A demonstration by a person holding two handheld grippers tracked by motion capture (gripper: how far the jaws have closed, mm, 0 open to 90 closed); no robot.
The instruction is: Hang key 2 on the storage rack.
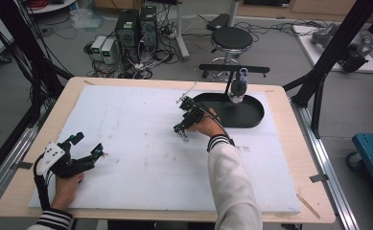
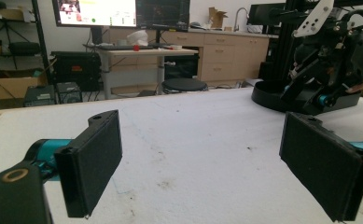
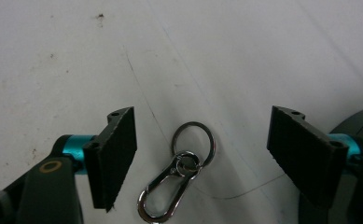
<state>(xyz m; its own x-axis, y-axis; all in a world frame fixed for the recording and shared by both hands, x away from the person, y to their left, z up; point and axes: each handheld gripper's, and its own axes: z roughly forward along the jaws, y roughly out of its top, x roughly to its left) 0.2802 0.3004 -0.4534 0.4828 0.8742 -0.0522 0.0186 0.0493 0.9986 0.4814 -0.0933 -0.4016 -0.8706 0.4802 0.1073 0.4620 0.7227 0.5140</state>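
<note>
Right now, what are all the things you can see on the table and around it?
Key ring with snap hook: one, silver, on the white sheet between the right gripper's jaws, untouched.
Tray: one, black, oval, far right of the table.
Stand: one, black, rising from the tray, a small pale object hanging from it.
Foam sheet: one, white, covering the wooden table.
Stool: one, black, beyond the table.
Computer towers: two, dark, on the floor.
Left gripper: black, open, near left.
Right gripper: black, open, over the key ring.

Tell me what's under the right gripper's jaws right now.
A metal keyring clip lies flat on the white foam sheet, between the right gripper's open jaws, untouched. Its bottom end is cut off.
</note>
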